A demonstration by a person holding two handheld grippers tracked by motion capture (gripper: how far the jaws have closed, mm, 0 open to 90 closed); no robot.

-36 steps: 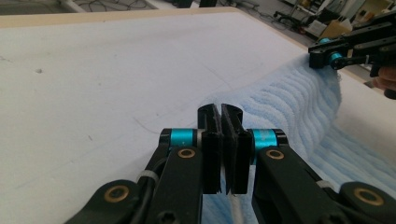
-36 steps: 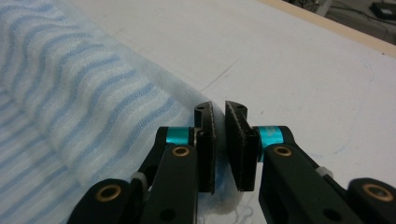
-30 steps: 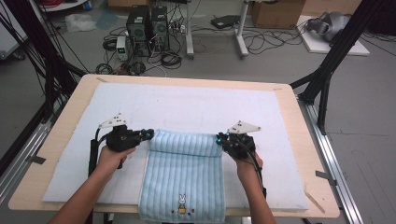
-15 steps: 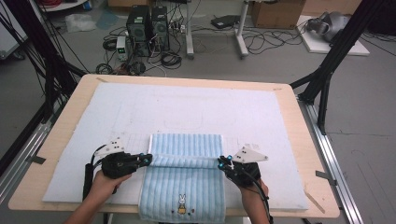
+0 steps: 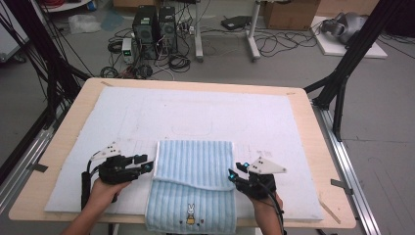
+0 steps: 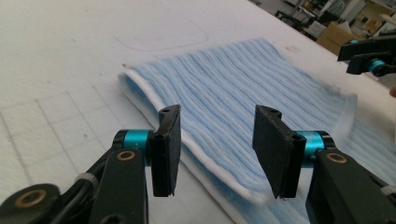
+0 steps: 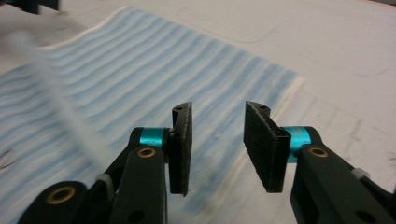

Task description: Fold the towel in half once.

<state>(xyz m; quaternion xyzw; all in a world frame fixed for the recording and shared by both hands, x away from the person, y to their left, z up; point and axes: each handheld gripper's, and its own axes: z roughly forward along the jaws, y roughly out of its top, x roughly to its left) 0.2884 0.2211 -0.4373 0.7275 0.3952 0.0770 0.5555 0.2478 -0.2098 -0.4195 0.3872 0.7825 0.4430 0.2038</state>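
A light blue striped towel (image 5: 193, 164) with a small rabbit motif lies folded on the white mat, its upper layer ending in a white hem across the middle. My left gripper (image 5: 147, 164) sits at the towel's left edge and my right gripper (image 5: 234, 174) at its right edge. Both jaws have just been opening. In the left gripper view the left gripper (image 6: 217, 140) is open, with the towel (image 6: 224, 88) hem lying below the gap and the pads off it. In the right gripper view the right gripper (image 7: 218, 140) stands open over the towel (image 7: 140, 60) edge, holding nothing.
The white mat (image 5: 205, 112) covers most of the wooden table (image 5: 73, 122). Black frame legs (image 5: 342, 73) stand at both sides. Computer towers (image 5: 154, 24) and cables lie on the floor beyond the far edge.
Both hands came toward the near edge, drawing the towel's upper layer over the lower one. Their jaws then opened and the layer now lies flat, released.
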